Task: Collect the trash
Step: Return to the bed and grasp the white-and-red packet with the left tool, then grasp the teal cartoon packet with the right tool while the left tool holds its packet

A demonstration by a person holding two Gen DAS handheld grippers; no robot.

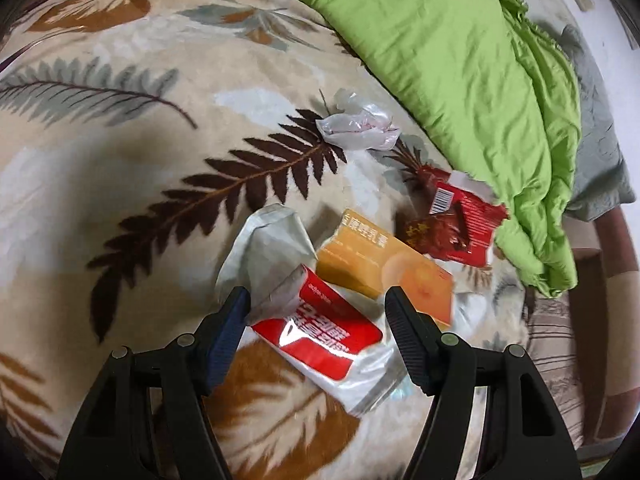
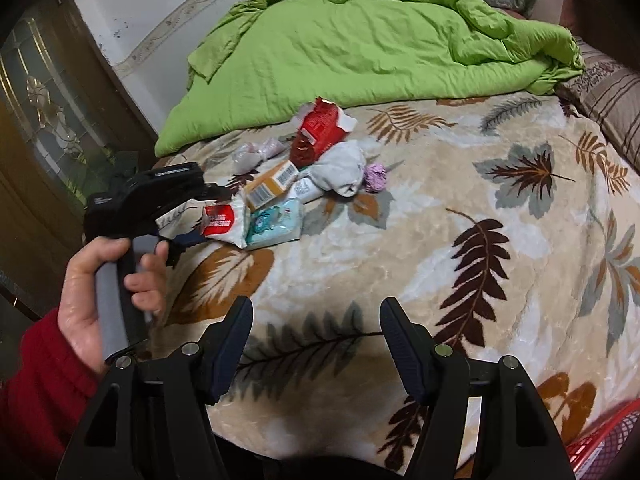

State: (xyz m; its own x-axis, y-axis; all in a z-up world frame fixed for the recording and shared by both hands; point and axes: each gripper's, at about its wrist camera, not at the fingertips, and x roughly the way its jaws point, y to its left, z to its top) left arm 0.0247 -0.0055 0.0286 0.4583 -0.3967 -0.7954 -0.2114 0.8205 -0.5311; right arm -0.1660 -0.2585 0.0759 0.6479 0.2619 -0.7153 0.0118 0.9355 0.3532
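Trash lies in a pile on the leaf-print blanket (image 1: 120, 160). My left gripper (image 1: 318, 300) is open, its fingers on either side of a red and white packet (image 1: 320, 328). Behind it lie an orange box (image 1: 384, 268), a red snack bag (image 1: 460, 220), a silver wrapper (image 1: 268, 240) and a crumpled clear plastic bag (image 1: 356, 126). In the right wrist view the same pile shows the red and white packet (image 2: 220, 220), orange box (image 2: 272, 188), red bag (image 2: 320, 132), a blue packet (image 2: 274, 228), a white sock-like wad (image 2: 344, 168) and a purple ball (image 2: 376, 176). My right gripper (image 2: 316, 312) is open and empty, well short of the pile.
A green quilt (image 2: 360, 40) lies bunched behind the pile. A red mesh basket (image 2: 608, 444) shows at the lower right corner. A wooden glass-panel door (image 2: 48, 120) stands left of the bed. A striped pillow (image 2: 612, 100) lies at the right.
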